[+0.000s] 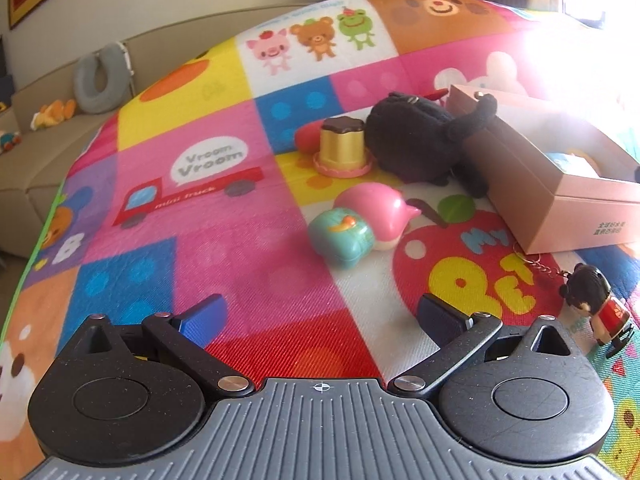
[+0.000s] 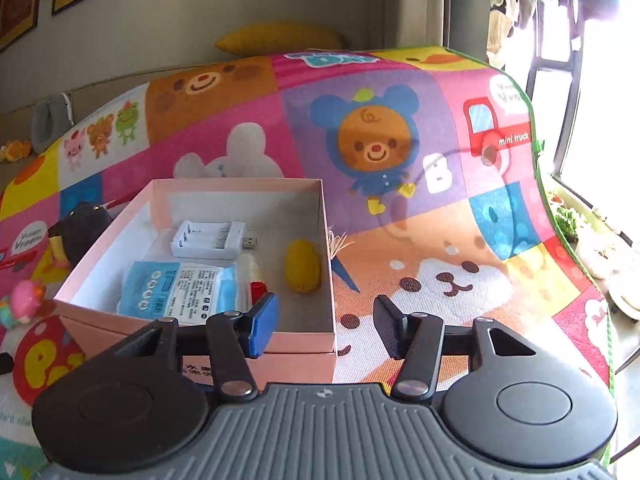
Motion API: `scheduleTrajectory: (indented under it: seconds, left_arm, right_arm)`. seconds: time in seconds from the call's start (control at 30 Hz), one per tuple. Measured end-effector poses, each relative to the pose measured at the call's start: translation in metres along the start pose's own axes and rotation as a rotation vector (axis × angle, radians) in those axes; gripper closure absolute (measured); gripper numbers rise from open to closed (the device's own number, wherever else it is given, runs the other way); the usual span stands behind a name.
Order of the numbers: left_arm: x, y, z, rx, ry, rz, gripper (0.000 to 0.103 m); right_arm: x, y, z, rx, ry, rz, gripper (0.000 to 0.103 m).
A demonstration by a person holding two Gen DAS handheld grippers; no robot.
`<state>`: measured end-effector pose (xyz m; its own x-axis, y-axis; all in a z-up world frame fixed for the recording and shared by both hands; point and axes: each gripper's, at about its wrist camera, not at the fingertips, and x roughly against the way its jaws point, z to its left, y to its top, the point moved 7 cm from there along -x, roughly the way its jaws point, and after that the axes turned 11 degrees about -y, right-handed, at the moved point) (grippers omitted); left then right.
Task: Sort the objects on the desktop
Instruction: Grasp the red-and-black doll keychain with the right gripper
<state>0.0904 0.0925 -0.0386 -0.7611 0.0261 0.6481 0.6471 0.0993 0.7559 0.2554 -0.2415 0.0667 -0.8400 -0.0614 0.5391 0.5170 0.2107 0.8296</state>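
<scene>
Left gripper (image 1: 316,320): jaws wide apart, nothing between them, hovering over bare mat (image 1: 192,240). Open room runs from its 9 to 12 o'clock, a broad stretch of mat with no objects; the mat edge curves down at far 9 o'clock.

Toys cluster at its 12 to 2 o'clock. Green case (image 1: 340,236) nearest, touching the pink toy (image 1: 376,208) behind it; the pink toy's pointed tip aims toward 3 o'clock. Beyond, gold cup (image 1: 340,148), upright on a pink saucer, dark cap on top. A red piece (image 1: 308,136) lies behind the cup, mostly hidden. Black plush (image 1: 416,140) just beside the cup at 1 o'clock, leaning against the box (image 1: 560,208) wall, one limb hooked over the rim. Keychain doll (image 1: 596,304) at 3 o'clock, near the box corner, chain running up toward 11 o'clock.

Right gripper (image 2: 324,326): jaws partly apart, empty, over the box's near right corner; left finger sits above the rim. Box interior at its 10 to 12 o'clock: charger (image 2: 208,238), long axis 9-to-3, plug toward 3; blue packet (image 2: 176,284) lying flat; yellow lump (image 2: 303,266), long axis near 12-to-6; red bit (image 2: 258,290) partly hidden by the finger. Free mat from 12 to 3 o'clock, dropping off at the green border.
</scene>
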Motion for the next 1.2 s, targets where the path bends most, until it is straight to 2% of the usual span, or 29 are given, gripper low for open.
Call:
scheduleTrajectory:
  seconds: [0.03, 0.1, 0.23, 0.4, 0.5, 0.57, 0.7, 0.8, 0.87, 0.97, 1.0, 1.03, 1.1, 1.2]
  left_arm:
    - [-0.001, 0.000, 0.000, 0.001, -0.004, 0.002, 0.000]
    - [-0.001, -0.001, 0.002, 0.013, -0.016, 0.004, 0.000]
    - [0.003, -0.003, 0.005, 0.022, -0.020, 0.000, 0.000]
    - [0.011, -0.006, 0.004, 0.027, 0.008, -0.005, 0.000]
    - [0.017, -0.008, 0.002, 0.032, 0.020, -0.006, 0.000]
    - [0.019, -0.009, 0.001, 0.038, 0.020, -0.008, 0.000]
    - [0.017, -0.006, 0.000, 0.041, 0.026, -0.009, 0.000]
    - [0.017, -0.006, 0.000, 0.039, 0.033, -0.013, 0.000]
    - [0.017, -0.007, 0.001, 0.034, 0.040, -0.017, 0.000]
    - [0.018, -0.007, 0.000, 0.027, 0.050, -0.020, 0.000]
    - [0.018, -0.007, 0.000, 0.023, 0.053, -0.021, 0.000]
    - [0.018, -0.008, 0.000, 0.021, 0.056, -0.021, 0.000]
    - [0.018, -0.007, -0.001, 0.017, 0.059, -0.022, 0.000]
    - [0.018, -0.006, -0.001, 0.016, 0.050, -0.020, 0.000]
  right_arm:
    - [-0.002, 0.000, 0.004, 0.004, 0.016, 0.002, 0.060]
    - [-0.003, 0.001, 0.016, 0.015, 0.029, 0.000, 0.063]
    - [-0.003, 0.005, 0.038, 0.050, 0.007, -0.022, 0.063]
    - [-0.007, 0.016, 0.061, 0.102, 0.032, -0.052, 0.063]
    - [-0.004, 0.019, 0.061, 0.093, 0.035, -0.043, 0.063]
    - [0.015, 0.016, 0.059, 0.095, 0.047, -0.064, 0.063]
    - [0.064, -0.006, 0.073, 0.187, 0.177, -0.075, 0.061]
    - [0.085, -0.033, 0.094, 0.226, 0.329, 0.022, 0.061]
    - [0.089, -0.050, 0.109, 0.248, 0.396, 0.076, 0.061]
    - [0.088, -0.069, 0.126, 0.279, 0.400, 0.087, 0.050]
    - [0.088, -0.073, 0.131, 0.289, 0.395, 0.089, 0.050]
    - [0.087, -0.076, 0.134, 0.303, 0.387, 0.091, 0.057]
    - [0.093, -0.078, 0.136, 0.310, 0.388, 0.082, 0.058]
    - [0.111, -0.075, 0.134, 0.291, 0.476, 0.077, 0.058]
